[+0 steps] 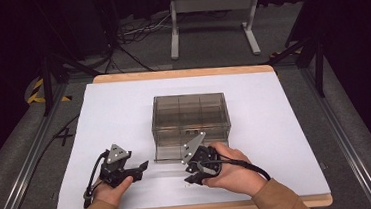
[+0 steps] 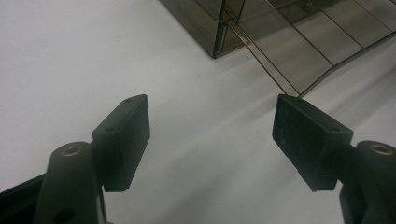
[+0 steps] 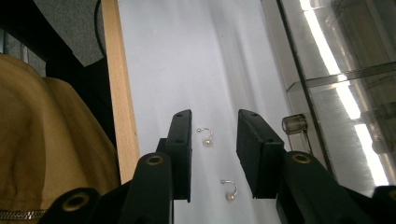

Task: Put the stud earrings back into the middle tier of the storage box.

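A smoked clear box (image 1: 189, 115) with drawers stands mid-table, and one drawer (image 2: 303, 51) is pulled out toward me. Two small hook earrings with pearl ends lie on the white sheet: one earring (image 3: 205, 136) rests between my right jaws, and the second earring (image 3: 229, 189) lies nearer the camera. My right gripper (image 3: 214, 116) hovers over them, jaws apart and gripping nothing, beside the drawer's knob (image 3: 294, 124). In the high view this right gripper (image 1: 191, 176) points left at the drawer's front. My left gripper (image 2: 210, 105) is wide open over bare sheet; in the high view the left gripper (image 1: 141, 167) is left of the drawer.
The white sheet (image 1: 114, 115) covers a wooden table whose near edge (image 3: 119, 93) runs close to my right gripper. A tan sleeve (image 3: 42, 140) lies beyond that edge. Behind the table, a white stand (image 1: 211, 12) and cables sit on the grey floor.
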Demonstrator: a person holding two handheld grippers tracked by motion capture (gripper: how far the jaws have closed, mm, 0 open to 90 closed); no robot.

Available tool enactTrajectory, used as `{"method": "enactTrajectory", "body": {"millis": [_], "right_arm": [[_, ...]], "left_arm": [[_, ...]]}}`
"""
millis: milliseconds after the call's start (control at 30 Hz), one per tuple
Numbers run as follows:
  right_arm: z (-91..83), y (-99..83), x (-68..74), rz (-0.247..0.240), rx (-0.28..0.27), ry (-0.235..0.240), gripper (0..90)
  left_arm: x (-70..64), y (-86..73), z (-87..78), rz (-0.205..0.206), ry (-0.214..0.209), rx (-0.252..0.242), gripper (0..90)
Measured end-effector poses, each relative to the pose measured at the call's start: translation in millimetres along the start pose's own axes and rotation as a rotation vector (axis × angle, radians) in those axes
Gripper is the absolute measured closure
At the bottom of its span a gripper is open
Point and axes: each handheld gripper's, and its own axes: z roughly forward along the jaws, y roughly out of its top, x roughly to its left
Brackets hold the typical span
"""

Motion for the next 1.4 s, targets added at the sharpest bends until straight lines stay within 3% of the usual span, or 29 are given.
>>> {"method": "enactTrajectory", "body": {"millis": [667, 1400], "right_arm": [[27.7, -0.2, 2.7, -0.013, 0.100, 0.016, 70.1], [47.6, 1.3, 2.6, -0.029, 0.178, -0.006, 77.7]], "left_arm": [[0.1, 0.2, -0.1, 0.003, -0.001, 0.004, 28.2], [-0.3, 0.1, 0.7, 0.005, -0.004, 0.003, 28.2]]}}
